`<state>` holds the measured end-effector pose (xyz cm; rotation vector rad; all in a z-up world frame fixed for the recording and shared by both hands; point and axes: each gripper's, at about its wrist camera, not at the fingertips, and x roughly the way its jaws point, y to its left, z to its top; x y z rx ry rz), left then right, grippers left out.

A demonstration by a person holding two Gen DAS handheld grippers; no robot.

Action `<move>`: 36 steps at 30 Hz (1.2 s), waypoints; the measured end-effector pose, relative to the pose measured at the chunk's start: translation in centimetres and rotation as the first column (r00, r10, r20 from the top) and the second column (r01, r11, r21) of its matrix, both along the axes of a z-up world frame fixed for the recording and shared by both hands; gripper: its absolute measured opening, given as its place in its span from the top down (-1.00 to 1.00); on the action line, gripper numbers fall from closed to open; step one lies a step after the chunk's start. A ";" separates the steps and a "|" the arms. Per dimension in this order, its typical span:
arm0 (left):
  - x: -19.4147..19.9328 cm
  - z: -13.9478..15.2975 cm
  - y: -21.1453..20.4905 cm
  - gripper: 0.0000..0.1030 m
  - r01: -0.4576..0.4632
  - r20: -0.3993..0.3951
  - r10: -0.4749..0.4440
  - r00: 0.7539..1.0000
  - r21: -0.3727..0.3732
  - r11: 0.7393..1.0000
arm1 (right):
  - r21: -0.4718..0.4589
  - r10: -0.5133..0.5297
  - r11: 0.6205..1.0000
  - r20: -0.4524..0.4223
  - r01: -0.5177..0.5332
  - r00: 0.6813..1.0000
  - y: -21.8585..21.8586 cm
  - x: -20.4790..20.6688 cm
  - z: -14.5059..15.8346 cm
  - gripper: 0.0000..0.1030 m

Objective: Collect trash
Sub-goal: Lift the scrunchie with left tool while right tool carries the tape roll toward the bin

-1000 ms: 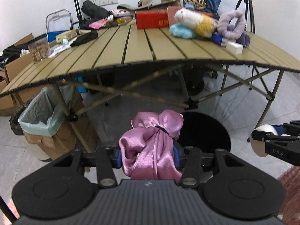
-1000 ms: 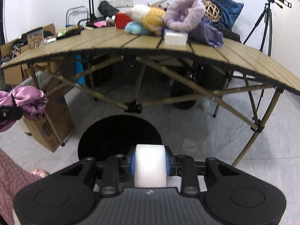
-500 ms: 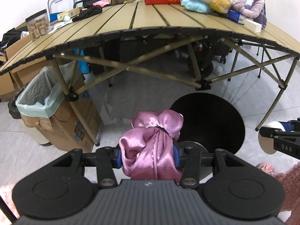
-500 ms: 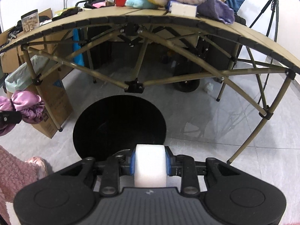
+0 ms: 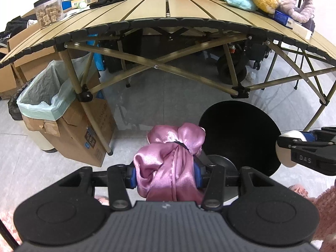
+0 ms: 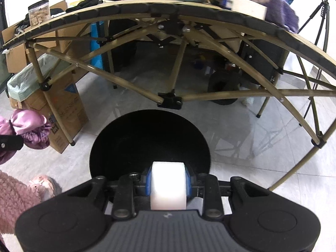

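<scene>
Pink satin cloth: shiny, bunched into a bundle, cinched near the top by a dark band, puffed end up; clamped mid-body, off the floor, just left of the bin. White foam-like block: matte, rounded edges, upright, pinched on both side faces, hanging over the near rim of the bin. Black round bin: open, on the floor by the table's edge, interior dark.
</scene>
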<state>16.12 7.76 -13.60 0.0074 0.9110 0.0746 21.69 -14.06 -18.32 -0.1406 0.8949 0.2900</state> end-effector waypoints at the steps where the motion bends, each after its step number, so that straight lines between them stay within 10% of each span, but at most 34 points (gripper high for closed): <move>1: 0.1 0.0 0.1 0.07 -0.001 -0.001 0.001 1.000 -0.002 1.000 | -0.002 0.004 1.000 0.000 -0.004 1.000 0.3 0.2 0.0 0.45; 36: 4.7 0.4 1.0 0.07 -0.047 0.005 0.047 0.999 0.041 0.998 | 0.036 0.027 0.999 -0.015 -0.027 1.000 5.2 6.0 -1.0 0.41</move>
